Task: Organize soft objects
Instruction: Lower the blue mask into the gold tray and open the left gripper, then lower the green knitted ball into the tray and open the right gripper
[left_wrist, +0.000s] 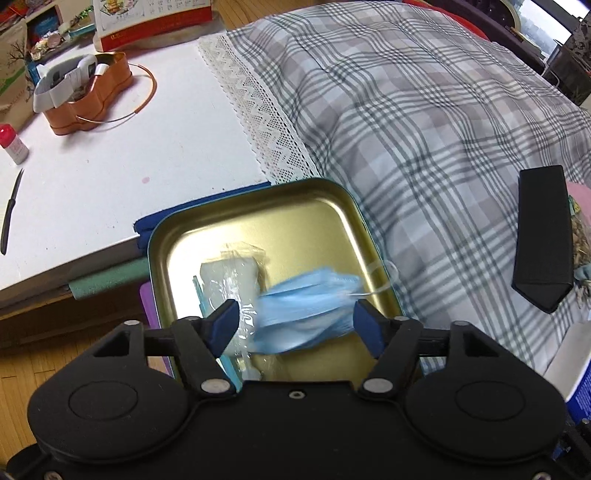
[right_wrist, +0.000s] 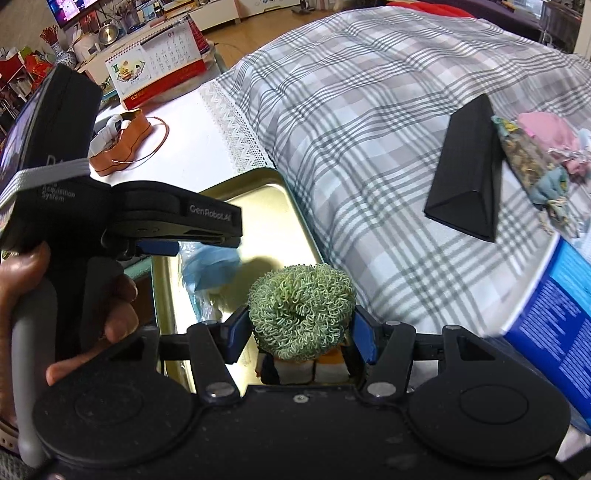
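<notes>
My left gripper (left_wrist: 293, 325) hangs over the gold-lined rectangular tin tray (left_wrist: 332, 206), jaws parted, the crumpled blue face mask (left_wrist: 310, 310) loose between them; my right gripper (right_wrist: 301, 332) pinches the green curly scrubbing ball (right_wrist: 301, 310) above that tray's near end.

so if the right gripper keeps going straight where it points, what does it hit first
Probably the gold tin: the right gripper, shut on the green scrubber, points down into it. Depth is unclear.

Pale blue face mask (left_wrist: 310, 306), gold-lined tin (left_wrist: 332, 206), green curly scrubber (right_wrist: 301, 312), grey plaid quilt (left_wrist: 424, 110) (white lace edging)
</notes>
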